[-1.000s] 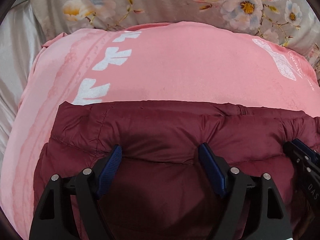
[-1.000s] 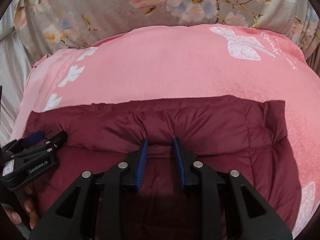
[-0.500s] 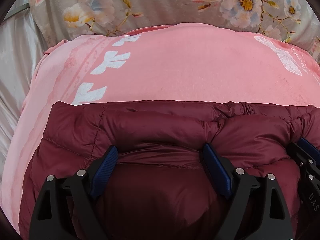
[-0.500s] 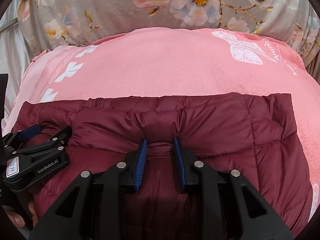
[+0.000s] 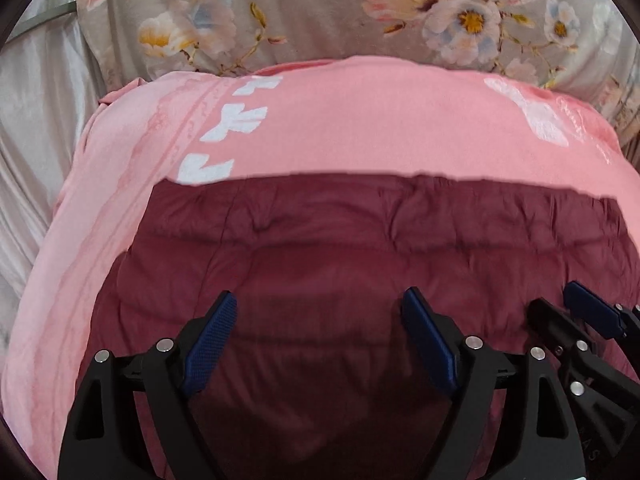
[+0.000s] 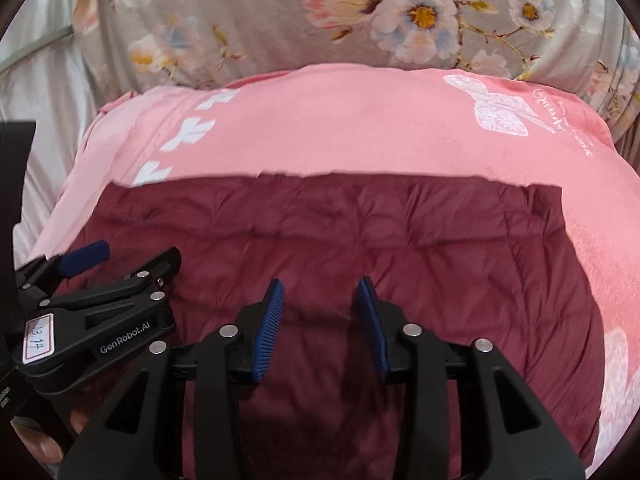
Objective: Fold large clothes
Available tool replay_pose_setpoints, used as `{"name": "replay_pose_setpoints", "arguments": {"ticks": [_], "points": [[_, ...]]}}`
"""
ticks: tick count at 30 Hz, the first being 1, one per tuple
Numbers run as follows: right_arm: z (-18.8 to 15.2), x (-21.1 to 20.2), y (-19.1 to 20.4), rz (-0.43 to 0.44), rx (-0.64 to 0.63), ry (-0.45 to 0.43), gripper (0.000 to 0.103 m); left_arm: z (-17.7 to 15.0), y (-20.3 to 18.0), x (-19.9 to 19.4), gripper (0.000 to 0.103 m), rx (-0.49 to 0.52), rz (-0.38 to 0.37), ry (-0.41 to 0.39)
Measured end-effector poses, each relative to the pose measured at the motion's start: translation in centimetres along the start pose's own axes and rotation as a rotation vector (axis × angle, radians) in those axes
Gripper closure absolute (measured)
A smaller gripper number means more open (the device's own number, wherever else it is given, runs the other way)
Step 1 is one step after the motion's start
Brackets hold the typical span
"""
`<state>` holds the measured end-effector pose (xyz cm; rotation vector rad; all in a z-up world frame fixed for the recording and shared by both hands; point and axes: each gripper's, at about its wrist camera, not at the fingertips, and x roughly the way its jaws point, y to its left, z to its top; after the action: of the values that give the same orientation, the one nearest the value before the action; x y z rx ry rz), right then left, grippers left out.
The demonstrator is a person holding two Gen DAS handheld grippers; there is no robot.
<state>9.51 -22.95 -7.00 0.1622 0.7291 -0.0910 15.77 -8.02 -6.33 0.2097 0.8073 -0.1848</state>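
A dark red quilted down jacket (image 5: 360, 248) lies flat on a pink blanket (image 5: 360, 128); it also shows in the right wrist view (image 6: 400, 248). My left gripper (image 5: 320, 312) is open above the jacket's near part, holding nothing. My right gripper (image 6: 320, 292) is open over the jacket with a gap between its blue pads, holding nothing. The right gripper shows at the right edge of the left wrist view (image 5: 576, 320). The left gripper shows at the left of the right wrist view (image 6: 120, 264).
The pink blanket (image 6: 360, 128) has white prints and lies on a bed. A grey floral pillow (image 5: 320, 12) sits behind it. Pale satin sheet (image 5: 36, 120) lies to the left. A person's fingers (image 6: 40, 444) show at the lower left.
The right gripper opened and let go of the jacket fold. Both grippers pulled back and up. The jacket's top fold dropped and now lies flat.
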Motion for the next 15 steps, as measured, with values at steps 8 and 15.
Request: {"name": "replay_pose_setpoints", "arguments": {"ticks": [8,15], "points": [[-1.5,0.8,1.3,-0.074,-0.074,-0.033,0.064,-2.3,-0.8,1.3,0.017,0.020,0.066,-0.024],[-1.8,-1.5,1.5,-0.006,-0.015,0.001,0.064,-2.4,0.4,0.2,0.017,-0.011,0.036,0.028]]}}
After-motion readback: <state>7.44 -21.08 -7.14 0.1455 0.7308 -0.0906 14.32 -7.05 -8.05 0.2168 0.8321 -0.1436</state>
